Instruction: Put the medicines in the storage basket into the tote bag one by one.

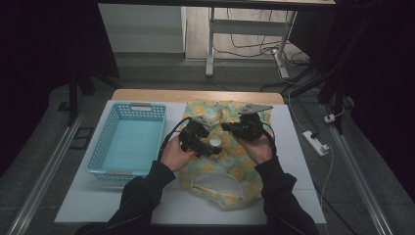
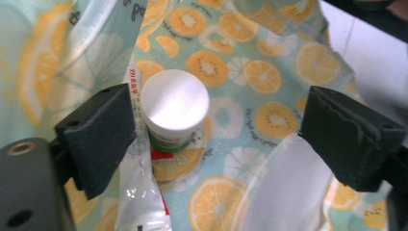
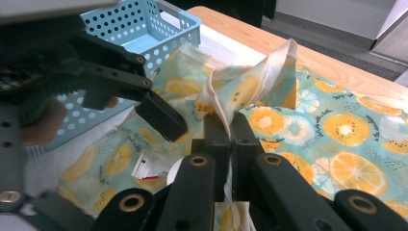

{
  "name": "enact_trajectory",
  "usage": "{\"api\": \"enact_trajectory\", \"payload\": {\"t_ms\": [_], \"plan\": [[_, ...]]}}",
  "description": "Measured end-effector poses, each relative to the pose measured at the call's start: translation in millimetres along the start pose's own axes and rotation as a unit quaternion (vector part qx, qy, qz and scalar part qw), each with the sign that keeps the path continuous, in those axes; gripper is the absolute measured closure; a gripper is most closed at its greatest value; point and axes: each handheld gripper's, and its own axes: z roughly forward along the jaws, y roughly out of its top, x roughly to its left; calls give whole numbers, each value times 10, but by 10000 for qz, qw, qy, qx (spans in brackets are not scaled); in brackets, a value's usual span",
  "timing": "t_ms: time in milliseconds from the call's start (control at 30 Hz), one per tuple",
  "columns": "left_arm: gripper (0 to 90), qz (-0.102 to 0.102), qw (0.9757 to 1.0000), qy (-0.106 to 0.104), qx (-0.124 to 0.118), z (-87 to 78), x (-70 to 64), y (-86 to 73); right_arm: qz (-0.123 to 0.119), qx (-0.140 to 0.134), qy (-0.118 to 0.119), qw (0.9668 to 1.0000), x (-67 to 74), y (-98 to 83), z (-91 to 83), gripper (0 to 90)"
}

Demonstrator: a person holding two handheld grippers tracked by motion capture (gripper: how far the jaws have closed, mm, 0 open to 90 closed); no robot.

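Black jaws of your right gripper are sitting closest to the lens in the right gripper view, pressed together on the pale strap of the fruit-print bag and lifting it clear of the cloth. You're using that pinch to keep the bag mouth pulled up.

Your left gripper is hovering over the bag with its jaws spread wide, gripping nothing. Between them, nearer the left pad, a small white-lidded jar is standing upright on the bag fabric, and a clear sachet with red print is lying just beside the jar, partly under that pad. From the high view, your left gripper is sitting on the basket side of the bag and your right gripper on the far side from the basket.

Step in hand, as I'm reading it: emptying the bag, jar first. The blue basket is sitting just beside the bag and looking empty, so it's the likely drop spot.

Next move is calling for you to centre the open jaws on the jar, drop them past the lid and close on its wall, not the lid rim. Keep the sachet out of the pinch. Hold the strap taut while you're lifting, or the fabric may be snagging the jar.
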Motion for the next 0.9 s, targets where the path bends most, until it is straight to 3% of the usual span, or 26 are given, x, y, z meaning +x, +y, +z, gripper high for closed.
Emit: {"api": "enact_trajectory", "payload": {"t_ms": [233,367,800,900], "plan": [[17,43,9996,-221,-174,-101,-37,-94,-2,2,1,10000,2,2,-4,896],[0,122,9995,-143,-273,-136,-75,-155,-17,33,3,10000,10,-2,8,896],[0,357,9989,-276,-140,-118,-198,-333,-25,37,2,10000,14,-3,5,896],[0,363,9991,-227,9,-86,-215,-374,-14,19,4,10000,13,-4,2,896]]}}
